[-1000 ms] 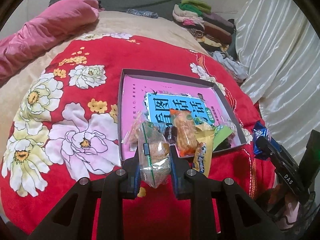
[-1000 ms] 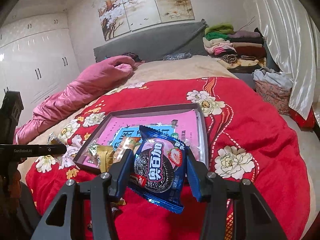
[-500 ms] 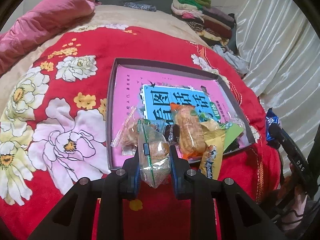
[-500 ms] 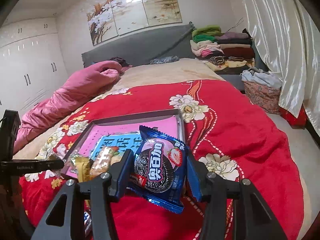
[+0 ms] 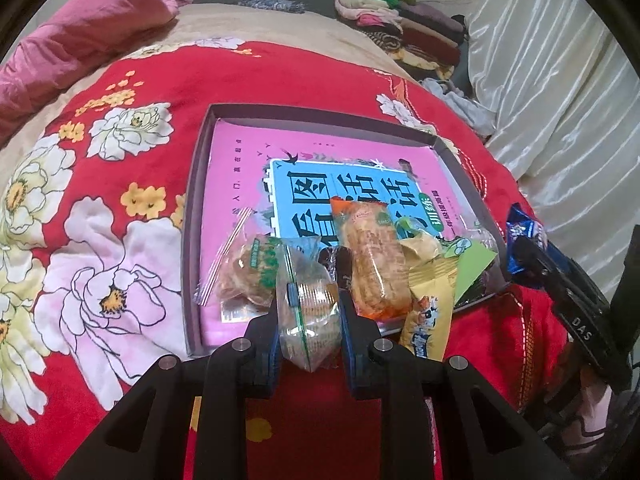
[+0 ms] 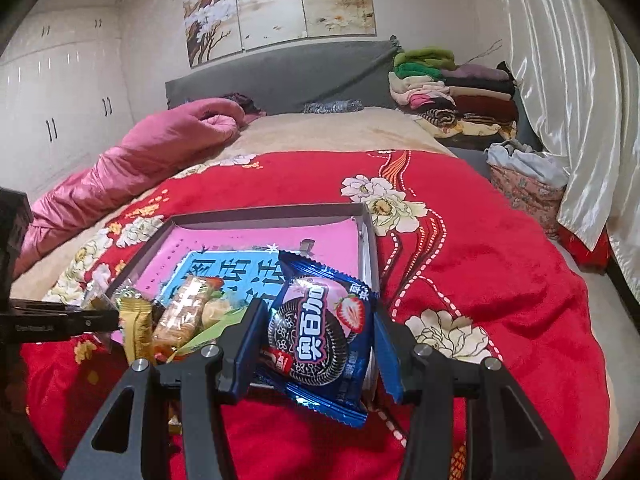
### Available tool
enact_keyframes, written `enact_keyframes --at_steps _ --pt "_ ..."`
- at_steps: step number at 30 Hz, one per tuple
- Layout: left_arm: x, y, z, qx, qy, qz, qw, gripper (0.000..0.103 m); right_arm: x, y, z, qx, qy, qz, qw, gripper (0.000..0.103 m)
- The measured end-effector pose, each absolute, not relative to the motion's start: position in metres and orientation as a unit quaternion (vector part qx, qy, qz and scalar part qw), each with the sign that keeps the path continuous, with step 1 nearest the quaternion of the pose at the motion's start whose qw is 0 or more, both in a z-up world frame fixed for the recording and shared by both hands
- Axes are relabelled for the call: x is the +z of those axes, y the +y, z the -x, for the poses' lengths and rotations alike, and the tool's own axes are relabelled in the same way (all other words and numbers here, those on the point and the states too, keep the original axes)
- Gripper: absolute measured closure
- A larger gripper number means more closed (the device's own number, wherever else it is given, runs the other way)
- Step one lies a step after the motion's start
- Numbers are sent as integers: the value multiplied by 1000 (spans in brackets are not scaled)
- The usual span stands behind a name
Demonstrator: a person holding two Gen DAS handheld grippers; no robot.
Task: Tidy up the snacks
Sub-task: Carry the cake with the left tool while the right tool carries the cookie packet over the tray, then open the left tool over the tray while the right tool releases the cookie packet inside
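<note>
A bed covered in a red floral blanket (image 5: 280,84) holds a shallow grey box (image 5: 194,216) lined with a pink and blue printed sheet. Several wrapped snacks sit bunched against the box's near edge, among them an orange-wrapped pastry (image 5: 372,256), a yellow packet (image 5: 430,304) hanging over the rim, and a clear bag of round biscuits (image 5: 244,268). The left gripper (image 5: 308,320) is clamped around a clear-wrapped cracker pack (image 5: 308,312), held upright just above the box's near rim, probably so it can be set down beside the others. The right gripper (image 6: 316,344) pinches a blue cookie packet (image 6: 320,332) printed with a dark sandwich cookie and a strawberry (its bottom seal hangs below the fingers), poised at the box's near right corner. Both packs are gripped by their sides, which likely keeps the contents from being crushed. Neither is in the box yet. Folded clothes (image 6: 452,88) are stacked by the headboard.
</note>
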State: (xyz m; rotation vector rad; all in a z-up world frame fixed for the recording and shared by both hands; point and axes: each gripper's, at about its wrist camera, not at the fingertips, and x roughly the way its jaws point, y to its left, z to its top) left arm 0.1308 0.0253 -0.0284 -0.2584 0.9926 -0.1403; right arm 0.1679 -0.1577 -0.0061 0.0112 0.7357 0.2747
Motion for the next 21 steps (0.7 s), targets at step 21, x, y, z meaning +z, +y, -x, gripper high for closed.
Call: enact_keyframes --at_steps 21 --pt "-32 19 -136 -78 482 125 863 78 -23 -124 -177 184 364 23 913 52"
